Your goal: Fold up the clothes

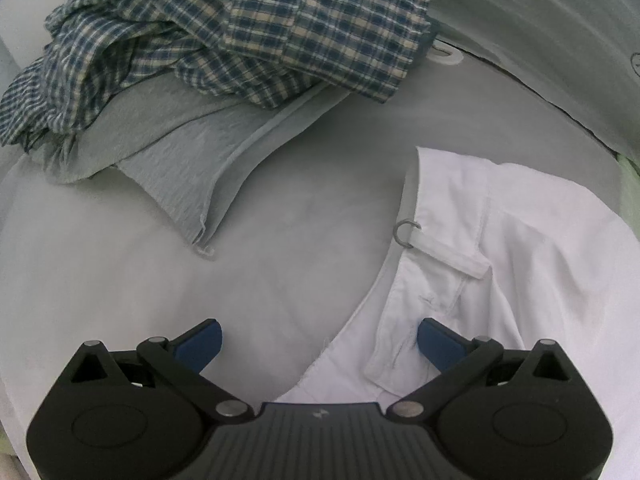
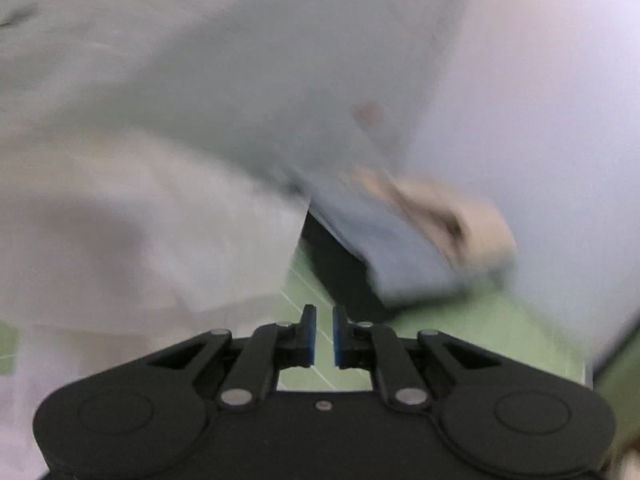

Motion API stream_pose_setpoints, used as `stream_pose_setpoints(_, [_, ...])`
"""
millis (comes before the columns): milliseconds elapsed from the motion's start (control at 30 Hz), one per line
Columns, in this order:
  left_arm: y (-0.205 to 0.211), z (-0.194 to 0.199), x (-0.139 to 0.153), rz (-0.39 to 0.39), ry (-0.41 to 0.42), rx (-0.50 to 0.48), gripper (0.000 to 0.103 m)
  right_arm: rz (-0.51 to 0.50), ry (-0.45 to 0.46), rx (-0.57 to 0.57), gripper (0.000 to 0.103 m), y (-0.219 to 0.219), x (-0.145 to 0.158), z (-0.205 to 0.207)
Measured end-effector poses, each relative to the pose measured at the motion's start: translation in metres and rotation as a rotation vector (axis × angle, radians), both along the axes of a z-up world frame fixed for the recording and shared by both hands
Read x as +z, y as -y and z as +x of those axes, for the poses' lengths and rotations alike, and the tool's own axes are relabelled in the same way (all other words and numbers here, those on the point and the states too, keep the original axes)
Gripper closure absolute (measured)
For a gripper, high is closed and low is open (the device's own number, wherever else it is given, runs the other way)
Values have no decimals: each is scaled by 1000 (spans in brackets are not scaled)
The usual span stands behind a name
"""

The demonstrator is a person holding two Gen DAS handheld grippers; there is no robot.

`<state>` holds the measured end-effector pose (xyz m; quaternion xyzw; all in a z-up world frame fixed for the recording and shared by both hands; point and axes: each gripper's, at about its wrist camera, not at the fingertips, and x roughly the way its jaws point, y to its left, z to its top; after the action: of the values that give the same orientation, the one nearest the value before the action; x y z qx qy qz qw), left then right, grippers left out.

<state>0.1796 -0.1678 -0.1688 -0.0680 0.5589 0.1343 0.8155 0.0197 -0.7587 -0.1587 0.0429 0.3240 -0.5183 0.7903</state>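
Note:
In the left wrist view a white garment [image 1: 500, 248] with a strap and metal ring lies on the grey table [image 1: 280, 240] at the right. My left gripper [image 1: 320, 340] is open wide just above its near edge, the right finger over the white cloth, nothing held. In the right wrist view, which is blurred, my right gripper [image 2: 324, 336] is nearly shut with a narrow gap and nothing between the pads. A white cloth [image 2: 140, 220] hangs or lies at the left of it.
A blue-and-cream plaid shirt [image 1: 240, 40] lies crumpled on a pale grey-blue garment [image 1: 192, 160] at the table's far left. In the right wrist view a person's hand [image 2: 452, 216] with a blue sleeve [image 2: 392, 256] shows over a green tiled floor [image 2: 460, 320].

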Motion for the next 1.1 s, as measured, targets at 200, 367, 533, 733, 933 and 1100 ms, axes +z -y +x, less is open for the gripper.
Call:
stream_pose_setpoints(200, [-1,7,13,-95,86,-71,1,117,17,29,60,-14,-22,-15])
stream_pose_setpoints(367, [13,25,17,-98,121,-131,1,141,73,193,33,-47,-23,2])
stream_pose_setpoints(533, [17,40,11,-118,117,-105,2,145,157,300,29,-71,-9,20])
stream_pose_setpoints(733, [28,48,6,-120,111,-131,28,75,211,387,19,-114,7,19])
stream_pose_setpoints(933, [36,48,9,-102,115,-153,54,112,249,430,17,-104,12,35])
stream_pose_setpoints(1100, [34,42,13,-117,116,-129,64,100,272,476,17,-111,17,34])
